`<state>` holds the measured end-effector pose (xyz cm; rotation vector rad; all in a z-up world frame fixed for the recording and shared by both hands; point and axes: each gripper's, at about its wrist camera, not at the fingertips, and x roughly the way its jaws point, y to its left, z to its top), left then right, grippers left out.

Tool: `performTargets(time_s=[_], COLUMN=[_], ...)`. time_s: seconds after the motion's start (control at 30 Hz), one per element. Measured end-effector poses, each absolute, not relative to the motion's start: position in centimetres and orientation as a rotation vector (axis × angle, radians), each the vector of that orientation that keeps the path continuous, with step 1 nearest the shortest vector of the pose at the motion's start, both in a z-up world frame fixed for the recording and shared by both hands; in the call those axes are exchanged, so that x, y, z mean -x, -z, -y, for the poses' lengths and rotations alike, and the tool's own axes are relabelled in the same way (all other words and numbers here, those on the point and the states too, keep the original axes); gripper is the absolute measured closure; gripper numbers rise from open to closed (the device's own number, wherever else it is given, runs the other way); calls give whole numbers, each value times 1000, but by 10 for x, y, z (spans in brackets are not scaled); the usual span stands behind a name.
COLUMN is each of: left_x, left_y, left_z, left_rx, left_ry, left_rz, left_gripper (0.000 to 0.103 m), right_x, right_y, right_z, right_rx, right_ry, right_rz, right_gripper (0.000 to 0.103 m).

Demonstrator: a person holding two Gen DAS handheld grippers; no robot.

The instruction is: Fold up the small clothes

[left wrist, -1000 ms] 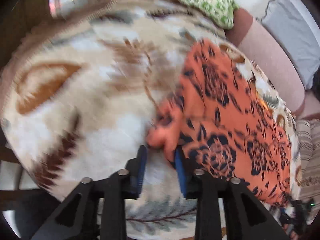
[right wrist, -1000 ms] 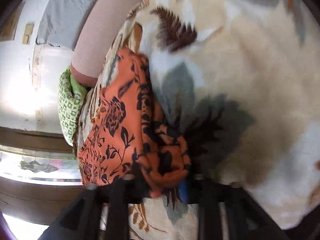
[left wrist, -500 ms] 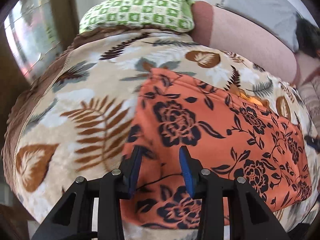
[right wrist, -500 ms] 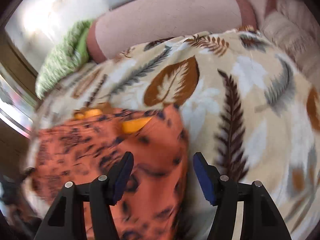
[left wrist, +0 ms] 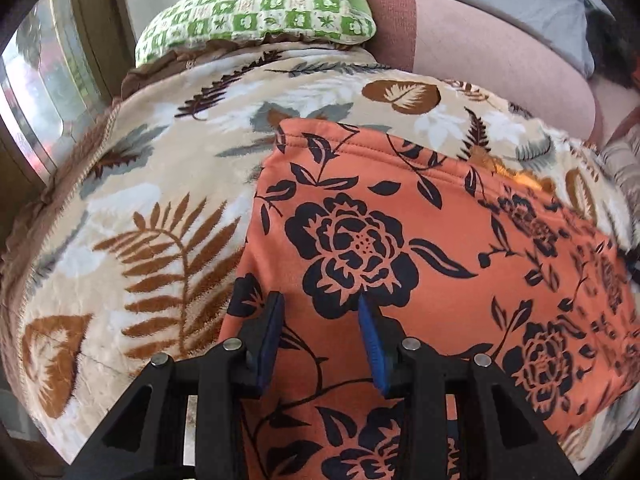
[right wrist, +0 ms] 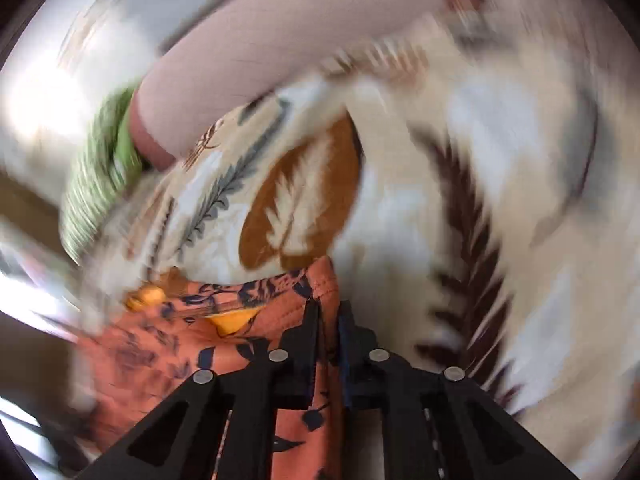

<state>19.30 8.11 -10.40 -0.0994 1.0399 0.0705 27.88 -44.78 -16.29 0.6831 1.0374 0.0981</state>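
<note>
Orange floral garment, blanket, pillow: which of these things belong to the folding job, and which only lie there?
Belong to the job:
- orange floral garment
- right gripper, which has just closed on the garment's corner
- left gripper, open over the garment

Only lying there:
- leaf-print blanket
- green checked pillow
- pink bolster

Bright daylight fills both views, coming from a window [left wrist: 44, 92] at the left, where the glass blows out to white glare. The left wrist view is sharp; its fisheye bends the leaf-patterned cream fleece blanket [left wrist: 160, 208] into a dome and darkens the corners. The right wrist view is heavily smeared by motion blur, sharp only on its own black fingers [right wrist: 310, 332].
</note>
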Motion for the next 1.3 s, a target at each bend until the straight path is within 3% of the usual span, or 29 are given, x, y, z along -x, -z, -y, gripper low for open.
performTargets(time_s=[0.1, 0.2, 0.43, 0.5, 0.53, 0.57, 0.6, 0.73, 0.8, 0.83, 0.87, 0.9, 0.93, 1.0, 1.17, 1.3], left_x=[-193, -195, -214, -218, -219, -221, -223, -240, -254, -263, -269, -276, -278, -286, -298, -294], left_y=[99, 94, 85, 82, 81, 81, 80, 85, 92, 95, 97, 96, 94, 93, 122, 118], left_z=[-95, -101, -109, -118, -125, -132, -138, -139, -135, -134, -133, -130, -128, -121, -149, -139], left_rx=[177, 191, 134, 155, 178, 202, 222, 199, 208, 214, 215, 203, 191, 145, 271, 172], left_ry=[-67, -67, -65, -66, -62, -58, -55, 8, 45, 38, 27, 25, 26, 17, -96, -96], left_rz=[-1038, -1035, -1012, -1003, -998, -996, -995, -1019, -1052, -1073, -1085, -1084, -1073, -1069, -1144, -1122], left_gripper=[64, 64, 62, 57, 55, 49, 47, 47, 47, 51, 69, 83, 85, 98, 100, 100], right_x=[-268, -270, -288, -289, -289, -287, -285, -289, -291, -292, -293, -292, -290, -286, -291, -284], right_y=[157, 127, 123, 128, 129, 127, 126, 135, 138, 140, 141, 138, 132, 120, 141, 147], right_z=[462, 447, 404, 397, 395, 396, 397, 402, 398, 396, 392, 389, 383, 380, 418, 430], right_rx=[-749, -548, -275, -290, -306, -315, -323, -366, -398, -401, -389, -359, -315, -274, -464, -558], right_ry=[-50, -73, -133, -149, -165, -162, -159, -155, -199, -211, -210, -207, -210, -212, -86, -101], right_rz=[-1006, -978, -1085, -1106, -1106, -1096, -1082, -1115, -1118, -1131, -1145, -1141, -1130, -1098, -1069, -1049], right_gripper=[90, 90, 84, 65, 41, 25, 25, 25, 31, 56, 77, 77, 79, 80, 81, 80])
